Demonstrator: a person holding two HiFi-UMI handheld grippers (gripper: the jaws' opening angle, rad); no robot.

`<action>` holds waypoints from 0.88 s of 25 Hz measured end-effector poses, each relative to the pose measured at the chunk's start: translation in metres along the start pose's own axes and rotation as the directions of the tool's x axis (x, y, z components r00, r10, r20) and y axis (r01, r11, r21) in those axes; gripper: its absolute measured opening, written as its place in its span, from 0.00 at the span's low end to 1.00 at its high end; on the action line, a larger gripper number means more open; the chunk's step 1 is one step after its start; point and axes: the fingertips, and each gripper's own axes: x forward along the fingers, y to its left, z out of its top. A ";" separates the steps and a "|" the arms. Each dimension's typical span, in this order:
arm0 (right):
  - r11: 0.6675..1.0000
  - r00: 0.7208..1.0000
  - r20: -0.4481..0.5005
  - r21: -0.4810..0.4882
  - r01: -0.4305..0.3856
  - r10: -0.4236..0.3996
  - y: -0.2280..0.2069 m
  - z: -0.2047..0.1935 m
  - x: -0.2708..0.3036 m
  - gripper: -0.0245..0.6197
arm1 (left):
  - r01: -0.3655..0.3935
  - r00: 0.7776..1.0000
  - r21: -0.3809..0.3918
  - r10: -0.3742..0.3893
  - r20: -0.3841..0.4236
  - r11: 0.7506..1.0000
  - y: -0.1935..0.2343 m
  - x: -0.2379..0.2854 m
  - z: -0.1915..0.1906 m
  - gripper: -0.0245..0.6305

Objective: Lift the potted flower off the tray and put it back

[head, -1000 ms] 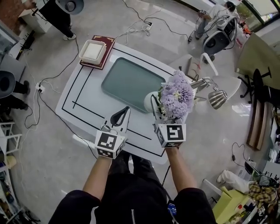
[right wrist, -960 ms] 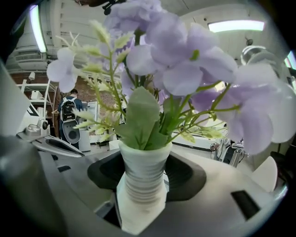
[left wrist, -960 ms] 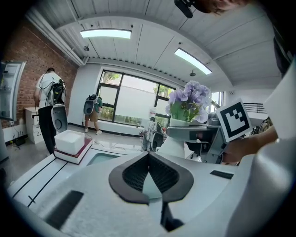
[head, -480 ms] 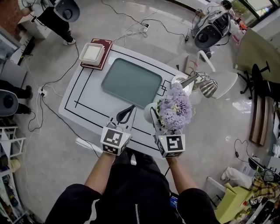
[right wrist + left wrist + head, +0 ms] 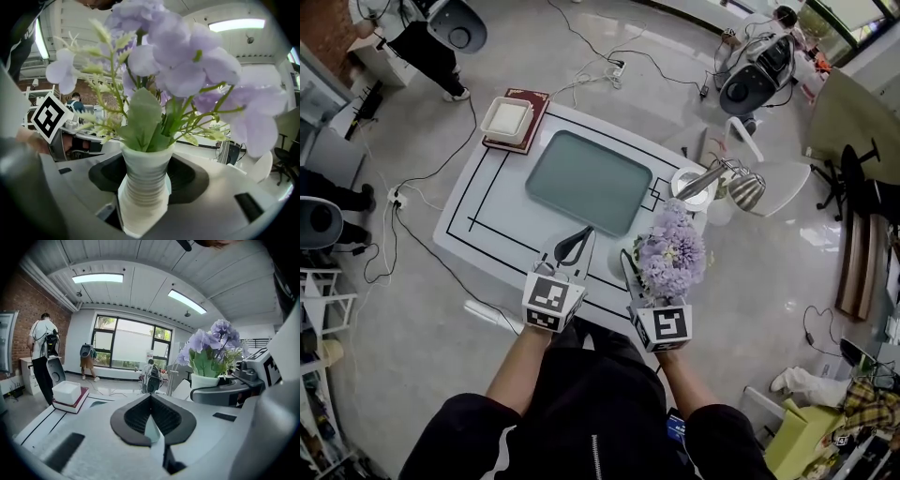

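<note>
No legible text, brand or number turned up for us in any view. We only saw black-and-white square code markers: on the left cube [image 5: 551,302] and the right cube [image 5: 664,326], lower centre of the head view, and at centre left of the right gripper view. They were patterns, not characters.

1. The potted flower [image 5: 672,255], at 5 o'clock from the tray, has pale lilac blooms, green leaves and a white ribbed pot.
2. The tray [image 5: 587,181] is a muted grey-green.
3. The table [image 5: 487,225] is white, with thin black lines.
4. At 10 o'clock from the tray, the book [image 5: 535,111] is dark red. The box [image 5: 507,118] on it is white.
5. The left gripper [image 5: 574,246] and right gripper [image 5: 147,176] are light grey with black ribbed pads [image 5: 140,416]. Each carries black-and-white square markers.
6. The floor [image 5: 412,309] is glossy grey.
</note>
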 end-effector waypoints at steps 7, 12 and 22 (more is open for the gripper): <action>1.000 1.000 -0.011 -0.002 -0.023 0.023 0.014 -0.007 0.008 0.43 | -0.007 1.000 0.005 0.007 0.008 1.000 0.006 -0.006 -0.004 0.04; 0.999 0.999 -0.006 -0.005 -0.032 0.032 0.018 -0.007 0.012 0.43 | -0.008 1.000 0.009 0.008 0.010 1.000 0.008 -0.009 -0.006 0.04; 0.999 0.999 -0.025 -0.008 -0.043 0.043 0.019 -0.010 0.014 0.43 | -0.025 1.000 -0.012 0.025 0.012 1.000 0.013 -0.009 -0.006 0.04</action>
